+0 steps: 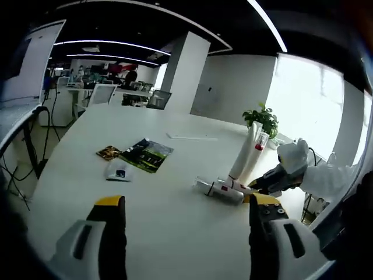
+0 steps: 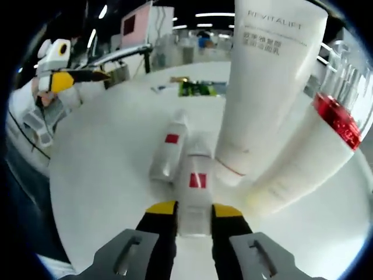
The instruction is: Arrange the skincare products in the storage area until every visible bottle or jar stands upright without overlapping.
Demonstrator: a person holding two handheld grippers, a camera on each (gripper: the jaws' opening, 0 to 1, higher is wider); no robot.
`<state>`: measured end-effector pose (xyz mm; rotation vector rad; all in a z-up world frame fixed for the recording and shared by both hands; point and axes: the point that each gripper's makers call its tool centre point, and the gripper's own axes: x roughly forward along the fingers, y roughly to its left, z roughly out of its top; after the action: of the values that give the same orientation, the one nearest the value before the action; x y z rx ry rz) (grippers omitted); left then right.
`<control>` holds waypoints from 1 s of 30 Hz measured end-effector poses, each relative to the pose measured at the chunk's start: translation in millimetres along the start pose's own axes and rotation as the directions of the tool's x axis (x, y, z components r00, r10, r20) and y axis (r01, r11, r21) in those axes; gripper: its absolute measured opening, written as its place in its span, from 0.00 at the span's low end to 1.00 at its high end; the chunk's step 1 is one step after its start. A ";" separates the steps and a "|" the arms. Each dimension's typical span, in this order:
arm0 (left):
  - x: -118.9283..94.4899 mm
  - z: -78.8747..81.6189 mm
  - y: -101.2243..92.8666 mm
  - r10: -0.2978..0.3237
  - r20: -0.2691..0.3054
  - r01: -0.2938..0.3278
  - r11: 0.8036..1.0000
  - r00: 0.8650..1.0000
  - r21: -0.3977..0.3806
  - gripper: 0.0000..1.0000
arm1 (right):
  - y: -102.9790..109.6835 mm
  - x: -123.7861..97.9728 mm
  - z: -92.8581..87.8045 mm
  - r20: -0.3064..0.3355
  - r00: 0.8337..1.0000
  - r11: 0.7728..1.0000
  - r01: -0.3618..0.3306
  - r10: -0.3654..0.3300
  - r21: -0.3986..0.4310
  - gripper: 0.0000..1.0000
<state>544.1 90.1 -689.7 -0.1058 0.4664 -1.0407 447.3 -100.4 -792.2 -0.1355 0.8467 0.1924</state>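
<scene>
Right now I am closing my right gripper point(image 2: 193, 214) on the lying bottle point(image 2: 194, 195), jaws clamped on its near end; its long axis is running straight away from me, base-on toward the upright tube point(image 2: 265, 87). A second lying bottle point(image 2: 169, 149) is resting just left of it, touching. My left gripper point(image 1: 185, 217) is hanging released, well apart from the tube, so the right hand is nearer for standing this one up, I judge.

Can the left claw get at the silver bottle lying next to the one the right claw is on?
Probably yes. The left claw is open over bare table, with nothing between it and the silver bottle. The right claw sits close beside it, so crowding is the risk.
</scene>
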 end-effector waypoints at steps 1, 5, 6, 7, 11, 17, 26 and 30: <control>0.2 1.3 -2.1 -0.003 0.010 0.003 1.000 1.000 -0.011 0.82 | 0.2 -0.1 0.1 0.003 1.000 1.000 0.002 -0.002 0.001 0.13; 2.8 -0.2 -10.1 -0.004 0.018 0.005 0.999 1.000 -0.035 0.81 | 0.4 -2.0 -1.4 0.003 1.000 1.000 0.007 -0.007 0.027 0.13; 4.1 -1.9 -12.1 0.000 0.015 0.000 0.999 1.000 -0.040 0.81 | -0.5 -3.6 -0.8 0.011 1.000 0.999 0.016 -0.017 0.029 0.13; 4.7 -2.5 -13.3 0.003 0.015 -0.002 0.999 1.000 -0.044 0.80 | -0.3 -6.4 -0.2 0.022 1.000 0.999 0.020 -0.020 0.039 0.13; 8.3 -2.4 -21.3 0.003 0.029 -0.001 0.996 1.000 -0.085 0.82 | -0.1 -15.6 1.6 0.048 0.998 0.998 0.024 -0.027 0.061 0.13; 16.7 -6.4 -42.1 -0.028 0.022 0.031 0.989 0.999 -0.146 0.73 | 2.3 -22.8 -2.0 0.072 0.997 0.996 0.029 -0.035 0.083 0.12; 37.1 -25.7 -69.2 -0.065 -0.021 0.058 0.968 0.998 -0.242 0.66 | 9.6 -35.4 -9.3 0.109 0.994 0.967 -0.052 0.026 0.249 0.12; 46.1 -35.8 -79.9 -0.094 -0.034 0.078 0.944 0.995 -0.320 0.60 | 9.9 -43.1 -11.1 0.148 0.988 0.944 -0.088 0.042 0.319 0.12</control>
<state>484.0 14.9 -712.6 -0.3924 0.6778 -1.0484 409.1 -97.8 -767.4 0.2142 0.7328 0.1202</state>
